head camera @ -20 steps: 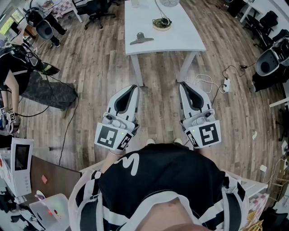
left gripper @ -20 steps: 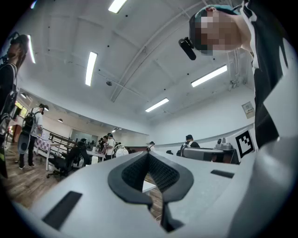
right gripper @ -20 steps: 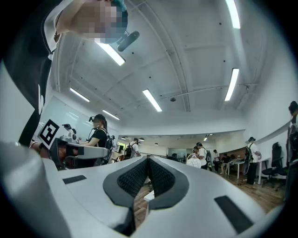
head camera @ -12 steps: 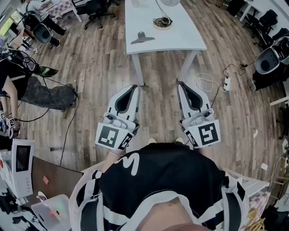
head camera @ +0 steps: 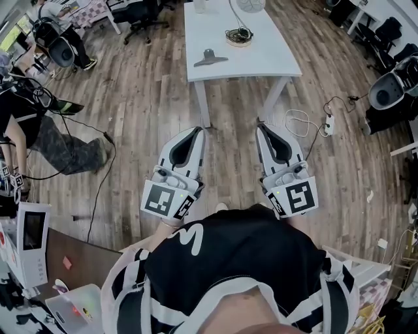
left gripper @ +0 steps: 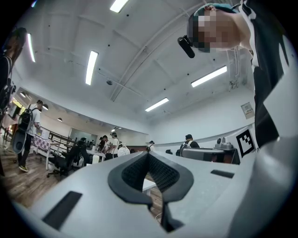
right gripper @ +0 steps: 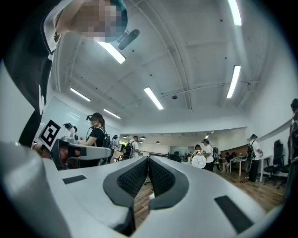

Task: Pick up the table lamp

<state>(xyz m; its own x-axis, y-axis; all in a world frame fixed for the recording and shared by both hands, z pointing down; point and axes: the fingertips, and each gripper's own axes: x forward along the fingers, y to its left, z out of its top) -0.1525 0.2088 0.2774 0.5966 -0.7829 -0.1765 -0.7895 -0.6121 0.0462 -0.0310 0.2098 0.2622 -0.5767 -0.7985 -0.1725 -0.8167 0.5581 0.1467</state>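
The table lamp (head camera: pixel 247 4) stands at the far end of a white table (head camera: pixel 261 62) at the top of the head view; only its round white head shows, cut by the frame edge. Its head also appears small and far off as a white disc (right gripper: pixel 199 161) in the right gripper view. A coiled cord (head camera: pixel 238 34) lies in front of it. My left gripper (head camera: pixel 198 132) and right gripper (head camera: pixel 260 128) are held side by side over the wooden floor, well short of the table. Both are shut with nothing between the jaws.
A grey flat object (head camera: pixel 207 59) lies on the table near its front-left corner. A power strip with cable (head camera: pixel 328 121) lies on the floor to the right. A person (head camera: pixel 26 124) sits at the left; office chairs (head camera: pixel 390 85) stand at the right.
Both grippers have edged slightly forward toward the table and stay shut. The table sits a little lower in the head view. The person at the left has shifted their legs.
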